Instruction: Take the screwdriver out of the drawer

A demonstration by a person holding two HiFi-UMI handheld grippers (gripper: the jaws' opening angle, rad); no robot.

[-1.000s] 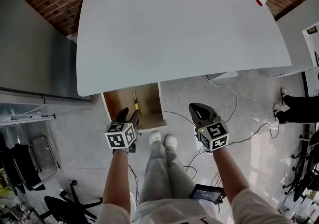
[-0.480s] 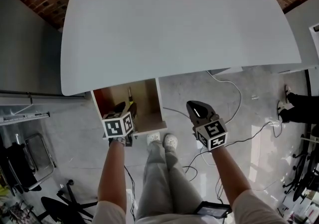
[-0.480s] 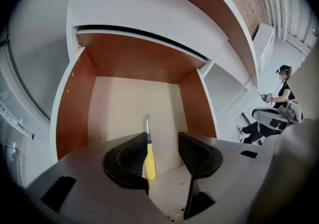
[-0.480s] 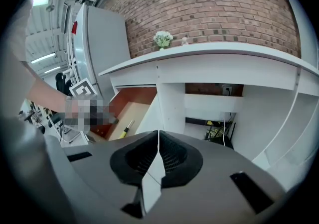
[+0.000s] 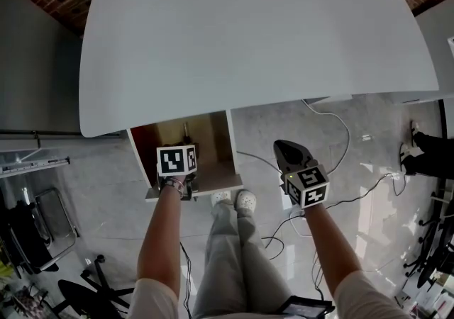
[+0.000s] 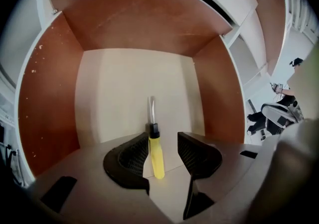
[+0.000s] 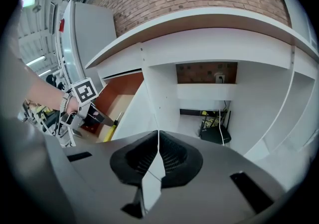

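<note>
A screwdriver (image 6: 156, 156) with a yellow handle and steel shaft lies on the floor of the open wooden drawer (image 6: 50, 93), tip toward the drawer's back. My left gripper (image 6: 163, 141) points steeply down into the drawer. Its jaws are closing with the handle between them, and the pads are still apart from it. In the head view the left gripper (image 5: 183, 163) hangs over the drawer (image 5: 213, 133) and only the screwdriver's shaft (image 5: 186, 130) shows. My right gripper (image 5: 287, 151) hangs beside the drawer, shut and empty; its own view shows the jaws (image 7: 158, 136) closed together.
The white table top (image 5: 255, 34) overhangs the drawer's back. Cables (image 5: 333, 126) trail on the grey floor at the right. The person's white shoes (image 5: 235, 200) stand just before the drawer's front. A black box (image 7: 218, 133) sits under the desk.
Both grippers have sunk. The left one went from the drawer's front edge down into the drawer and tipped more steeply; the right one stayed beside the drawer.
</note>
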